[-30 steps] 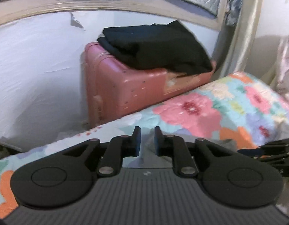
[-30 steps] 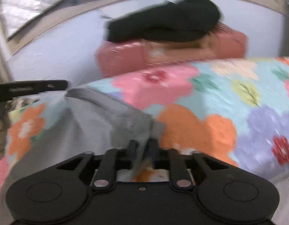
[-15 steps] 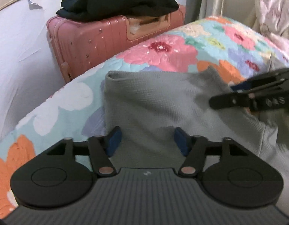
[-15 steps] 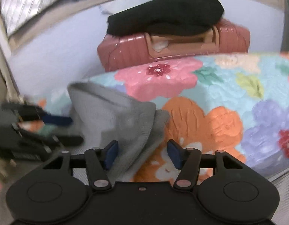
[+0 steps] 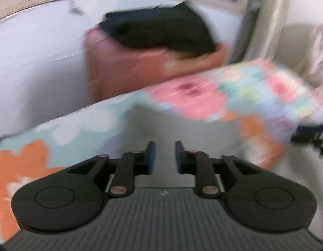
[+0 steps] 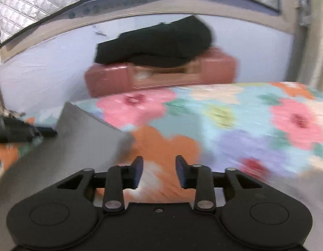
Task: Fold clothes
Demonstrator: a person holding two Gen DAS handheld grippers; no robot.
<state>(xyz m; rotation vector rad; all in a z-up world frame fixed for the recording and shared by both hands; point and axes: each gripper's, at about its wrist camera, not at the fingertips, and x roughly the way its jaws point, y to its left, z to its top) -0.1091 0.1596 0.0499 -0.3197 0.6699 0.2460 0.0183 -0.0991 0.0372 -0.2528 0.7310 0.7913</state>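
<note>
Both views are showing motion blur, so fine detail is not readable.

Left tongs [image 5: 163,154]: the two blue-padded fingers [image 5: 151,154] are standing apart with a narrow gap between them, and nothing is sitting in that gap. They are hovering over the near part of the grey garment [image 5: 182,129], which is lying on the floral bedspread [image 5: 203,102]. Whether the tips are touching the cloth cannot be told. At the right edge of this view, part of the other tool is showing as a dark shape.

Right tongs [image 6: 159,168]: the fingers are spread wider, and they are gripping nothing. They are pointing at an orange flower of the floral bedspread [image 6: 224,113], just beside the right edge of the grey garment [image 6: 77,142]. The garment is occupying the left part of this view, with one corner reaching toward the far side of the bed. The left tool is appearing as a dark bar at the left edge, beside the garment.

Background: a pink suitcase [image 5: 123,71] is standing behind the bed against the pale wall [image 5: 35,52], and a folded black garment [image 5: 159,29] is resting on top of it. In the right view the same pink suitcase [image 6: 111,79] is carrying the black garment [image 6: 157,41].
</note>
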